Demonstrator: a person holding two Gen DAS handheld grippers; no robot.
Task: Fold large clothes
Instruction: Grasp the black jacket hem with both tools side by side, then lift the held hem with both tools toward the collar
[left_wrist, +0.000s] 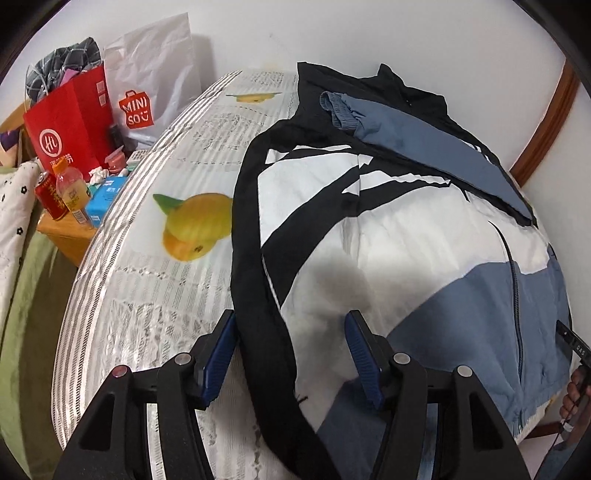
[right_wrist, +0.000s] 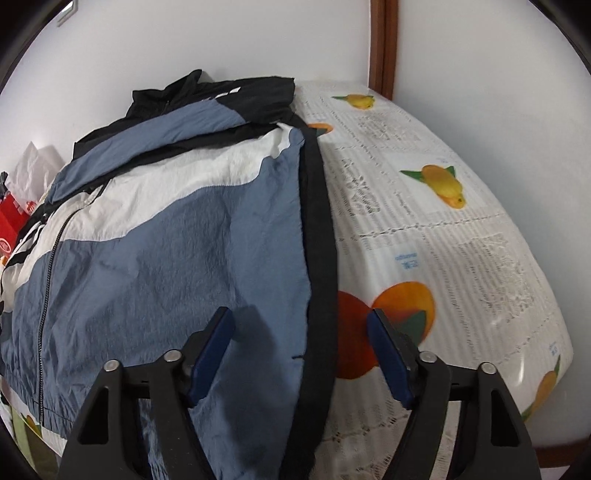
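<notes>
Two open grippers straddle the black side edges of a jacket spread on a bed, apparently ready to pinch and fold.

At bottom centre of each wrist view, the left gripper (left_wrist: 290, 354) and right gripper (right_wrist: 301, 354) hold blue-padded fingers apart, gripping nothing. Between them lies the blue, white and black zip-front windbreaker jacket (left_wrist: 424, 236), spread across the fruit-printed white bedsheet (left_wrist: 166, 155). Upper left, a white shopping bag (left_wrist: 147, 66) reads "MINISO".

The white bag (left_wrist: 147, 66) reads "MINISO" on a red logo. A black device (left_wrist: 576, 347) at the right edge reads "OAS".
</notes>
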